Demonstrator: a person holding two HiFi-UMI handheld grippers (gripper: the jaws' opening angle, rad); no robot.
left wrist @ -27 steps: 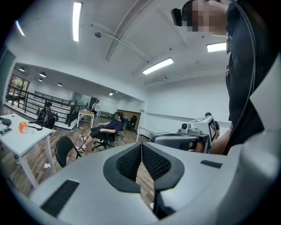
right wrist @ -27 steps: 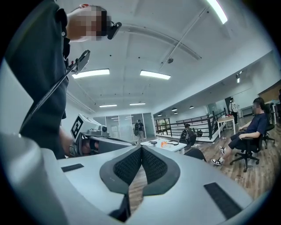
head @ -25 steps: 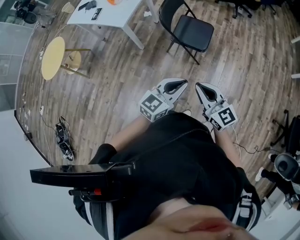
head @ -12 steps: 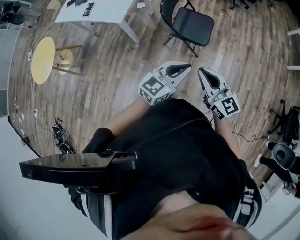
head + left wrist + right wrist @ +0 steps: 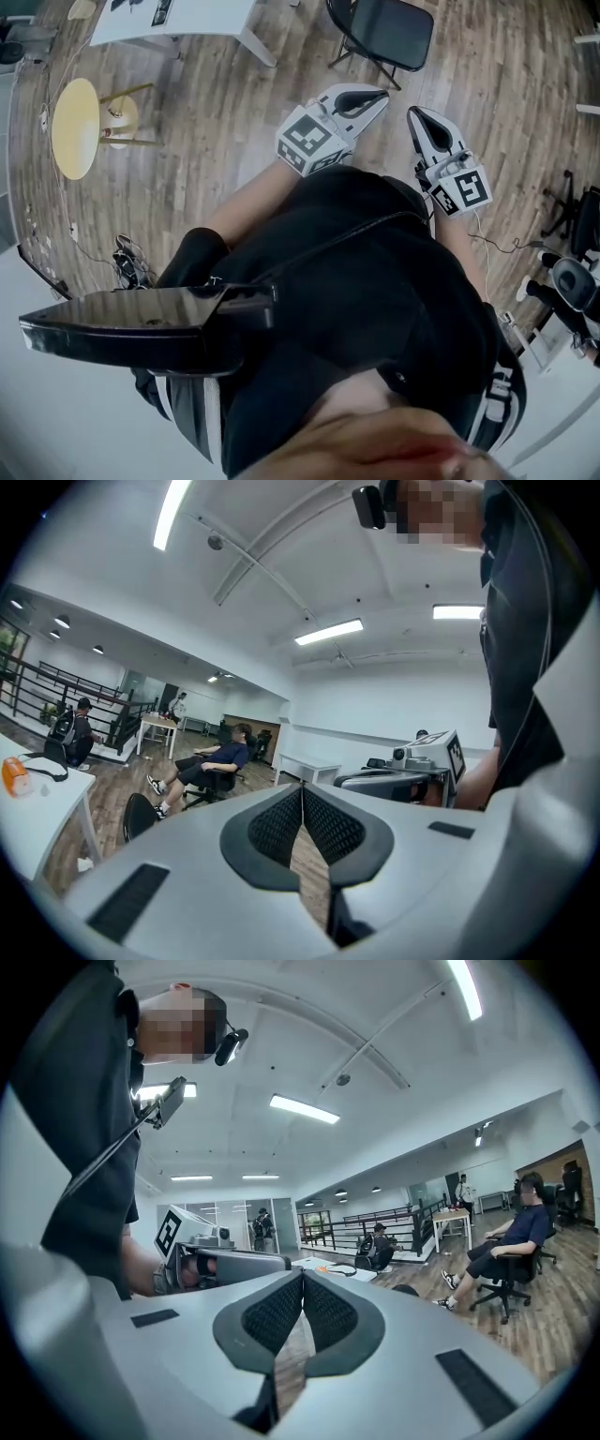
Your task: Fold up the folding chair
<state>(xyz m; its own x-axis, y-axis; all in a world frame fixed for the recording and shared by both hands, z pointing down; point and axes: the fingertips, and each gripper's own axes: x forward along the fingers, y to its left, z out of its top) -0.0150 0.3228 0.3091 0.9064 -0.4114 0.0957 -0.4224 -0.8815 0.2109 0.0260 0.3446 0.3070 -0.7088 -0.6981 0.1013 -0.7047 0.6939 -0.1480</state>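
Observation:
The black folding chair [image 5: 389, 33] stands unfolded on the wooden floor at the top of the head view. My left gripper [image 5: 379, 95] and right gripper [image 5: 415, 114] are held side by side in front of the person's body. Both point toward the chair and stay short of it. Each pair of jaws is shut with nothing between the pads. In the left gripper view, the left gripper [image 5: 302, 795] has the chair's rounded back [image 5: 139, 816] low at its left. The right gripper view shows the right gripper [image 5: 302, 1283] with the chair's top edge [image 5: 405, 1289] just over its jaws.
A white table [image 5: 187, 19] stands left of the chair, with a round yellow stool [image 5: 75, 127] further left. Cables [image 5: 131, 267] lie on the floor by the wall. An office chair base [image 5: 572, 281] is at the right. A seated person [image 5: 211, 761] is across the room.
The chair, table and stool have slid toward the top of the head view as the person walks closer to the chair. Both grippers travel along, still shut and empty.

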